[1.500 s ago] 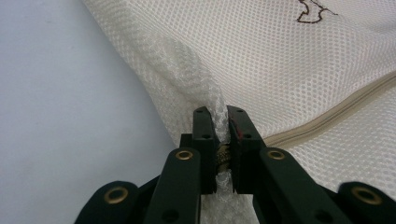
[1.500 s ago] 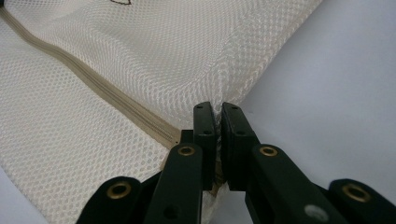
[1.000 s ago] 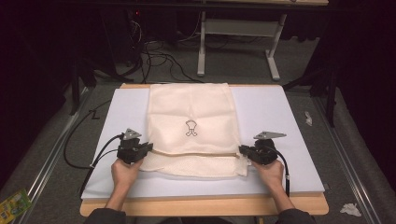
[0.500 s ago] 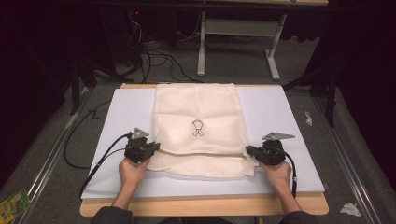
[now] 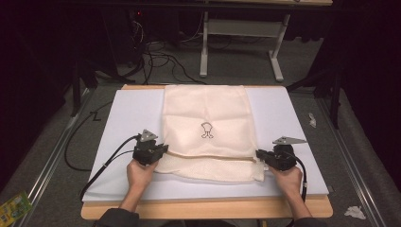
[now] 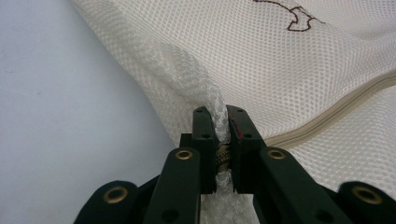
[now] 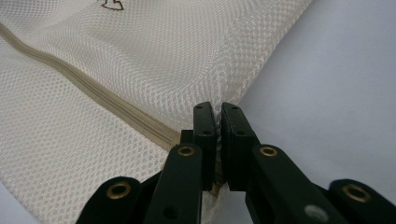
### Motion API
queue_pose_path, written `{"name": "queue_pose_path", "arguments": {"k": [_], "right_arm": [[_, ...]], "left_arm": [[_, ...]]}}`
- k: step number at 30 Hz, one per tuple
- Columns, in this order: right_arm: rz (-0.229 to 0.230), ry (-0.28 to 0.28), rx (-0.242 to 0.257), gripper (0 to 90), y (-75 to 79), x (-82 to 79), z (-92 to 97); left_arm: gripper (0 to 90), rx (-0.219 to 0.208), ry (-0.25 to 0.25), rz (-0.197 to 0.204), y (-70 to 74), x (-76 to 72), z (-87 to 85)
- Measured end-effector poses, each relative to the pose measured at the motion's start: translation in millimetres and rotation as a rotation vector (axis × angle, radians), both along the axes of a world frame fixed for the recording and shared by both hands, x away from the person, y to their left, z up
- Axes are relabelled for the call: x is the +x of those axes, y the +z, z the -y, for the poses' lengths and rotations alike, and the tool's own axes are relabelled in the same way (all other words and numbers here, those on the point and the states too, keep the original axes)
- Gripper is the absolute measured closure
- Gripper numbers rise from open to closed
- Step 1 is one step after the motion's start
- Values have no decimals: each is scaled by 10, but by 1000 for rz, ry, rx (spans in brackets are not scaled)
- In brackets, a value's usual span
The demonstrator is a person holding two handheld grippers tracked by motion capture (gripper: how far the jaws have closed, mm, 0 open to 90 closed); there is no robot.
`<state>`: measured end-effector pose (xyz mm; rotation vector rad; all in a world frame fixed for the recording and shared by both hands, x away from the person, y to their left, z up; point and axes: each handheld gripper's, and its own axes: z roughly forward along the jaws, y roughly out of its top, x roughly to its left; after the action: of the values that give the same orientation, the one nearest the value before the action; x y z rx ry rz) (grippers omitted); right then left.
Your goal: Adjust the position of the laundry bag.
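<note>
A cream mesh bag (image 5: 208, 118) with a small dark emblem (image 5: 206, 130) and a beige zipper band (image 5: 208, 156) lies lengthwise on the white board (image 5: 127, 113). My left gripper (image 5: 163, 152) is shut on the bag's left edge, where the mesh (image 6: 205, 88) bunches up between the jaws (image 6: 223, 135). My right gripper (image 5: 259, 155) is shut on the bag's right edge at the zipper's end (image 7: 217, 121). The zipper band (image 7: 93, 98) runs away from those jaws across the mesh. A hand holds each gripper from the table's near side.
The white board rests on a wooden table (image 5: 203, 213). Cables (image 5: 156, 52) and a table frame's white legs (image 5: 241, 42) stand on the floor beyond. Crumpled paper scraps (image 5: 354, 212) lie on the floor at right, a green packet (image 5: 14, 207) at left.
Both grippers have moved to the right and slightly nearer with the bag's edges in them. The bag has shifted the same way across the board.
</note>
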<state>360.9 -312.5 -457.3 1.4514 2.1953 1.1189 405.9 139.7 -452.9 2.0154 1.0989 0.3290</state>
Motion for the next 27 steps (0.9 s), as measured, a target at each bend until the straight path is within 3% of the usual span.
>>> {"name": "queue_pose_path", "arguments": {"k": [11, 22, 27], "right_arm": [[-14, -10, 2, 866, 0, -15, 39], [-27, -10, -1, 857, -21, -5, 25], [-33, -9, -4, 853, -44, -1, 22]], "left_arm": [[818, 14, -1, -3, -19, -24, 21], [793, 63, -4, 2, -58, -41, 29], [792, 66, -4, 3, -58, -44, 27]]}}
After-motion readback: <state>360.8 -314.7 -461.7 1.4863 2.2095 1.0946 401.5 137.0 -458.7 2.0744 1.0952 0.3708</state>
